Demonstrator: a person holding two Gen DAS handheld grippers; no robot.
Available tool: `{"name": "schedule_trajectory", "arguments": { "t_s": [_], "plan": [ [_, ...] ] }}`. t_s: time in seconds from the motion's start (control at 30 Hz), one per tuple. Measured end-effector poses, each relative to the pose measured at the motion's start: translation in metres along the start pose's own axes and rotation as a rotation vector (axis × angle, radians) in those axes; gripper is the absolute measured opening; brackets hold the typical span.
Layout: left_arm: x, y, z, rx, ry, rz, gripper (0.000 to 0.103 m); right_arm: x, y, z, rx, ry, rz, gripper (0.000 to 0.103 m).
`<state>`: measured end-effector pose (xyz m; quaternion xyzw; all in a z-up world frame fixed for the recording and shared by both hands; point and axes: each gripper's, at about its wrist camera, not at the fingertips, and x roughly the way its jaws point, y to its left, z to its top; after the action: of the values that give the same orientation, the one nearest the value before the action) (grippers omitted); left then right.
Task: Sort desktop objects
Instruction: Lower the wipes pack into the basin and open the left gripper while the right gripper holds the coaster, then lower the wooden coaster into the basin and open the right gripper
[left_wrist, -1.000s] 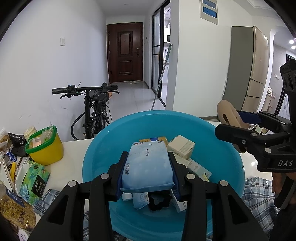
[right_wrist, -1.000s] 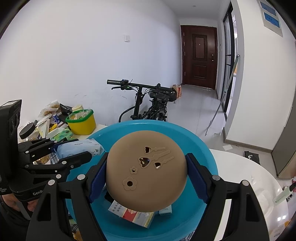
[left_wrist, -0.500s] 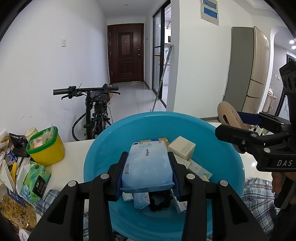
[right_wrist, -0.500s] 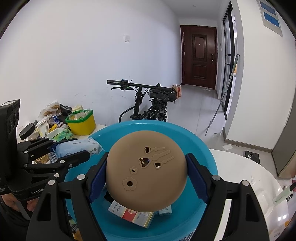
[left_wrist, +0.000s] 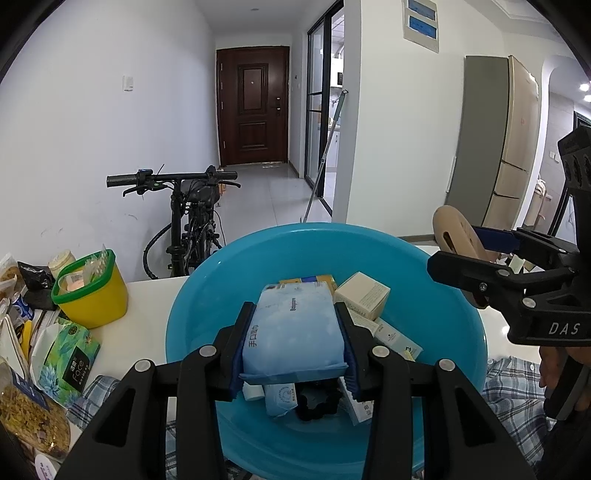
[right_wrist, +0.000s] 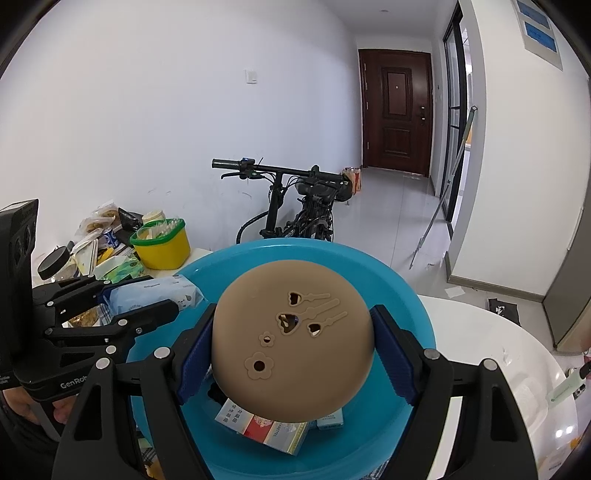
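Observation:
A big blue basin (left_wrist: 454, 306) sits on the white table and holds several small boxes and packets. My left gripper (left_wrist: 293, 341) is shut on a pale blue wet-wipes pack (left_wrist: 291, 328) and holds it over the basin's near side. The pack also shows in the right wrist view (right_wrist: 155, 297). My right gripper (right_wrist: 291, 343) is shut on a round tan disc (right_wrist: 291, 336) with heart and flower cut-outs, held above the basin (right_wrist: 413, 302). The disc's edge shows at the right of the left wrist view (left_wrist: 458, 236).
A yellow tub with a green rim (left_wrist: 92, 288) stands left of the basin, with snack bags and a green packet (left_wrist: 62, 358) beside it. A plaid cloth (left_wrist: 513, 387) lies under the basin. A bicycle (left_wrist: 192, 218) stands behind the table.
Both grippers keep hold of their objects. The left wrist view has shifted slightly; otherwise nothing has visibly moved.

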<state>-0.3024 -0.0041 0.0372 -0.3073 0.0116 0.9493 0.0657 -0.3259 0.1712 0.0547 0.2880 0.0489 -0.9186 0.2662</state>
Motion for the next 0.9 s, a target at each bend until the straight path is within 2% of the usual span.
{"name": "schedule_trajectory", "arguments": {
  "t_s": [0.07,0.1,0.13,0.2,0.57,0.9],
  "plan": [
    [0.000,0.000,-0.001,0.000,0.007,0.004,0.068,-0.002,-0.001,0.000,0.001,-0.003,0.000,0.078],
    [0.000,-0.001,-0.001,-0.002,0.005,0.022,0.096,-0.002,-0.001,0.000,0.001,-0.004,-0.002,0.078],
    [-0.002,-0.002,-0.001,-0.003,-0.020,0.064,0.103,-0.003,-0.001,0.000,0.002,-0.006,-0.005,0.078],
    [-0.004,-0.004,0.000,0.006,-0.037,0.111,0.103,-0.003,-0.002,0.001,0.005,-0.008,-0.005,0.078],
    [0.009,-0.004,-0.003,-0.004,0.020,0.090,0.103,-0.004,-0.006,0.001,0.013,-0.007,0.000,0.078],
    [0.009,0.002,-0.003,-0.010,0.024,0.084,0.103,-0.001,-0.005,0.000,0.009,0.009,0.004,0.078]
  ]
}}
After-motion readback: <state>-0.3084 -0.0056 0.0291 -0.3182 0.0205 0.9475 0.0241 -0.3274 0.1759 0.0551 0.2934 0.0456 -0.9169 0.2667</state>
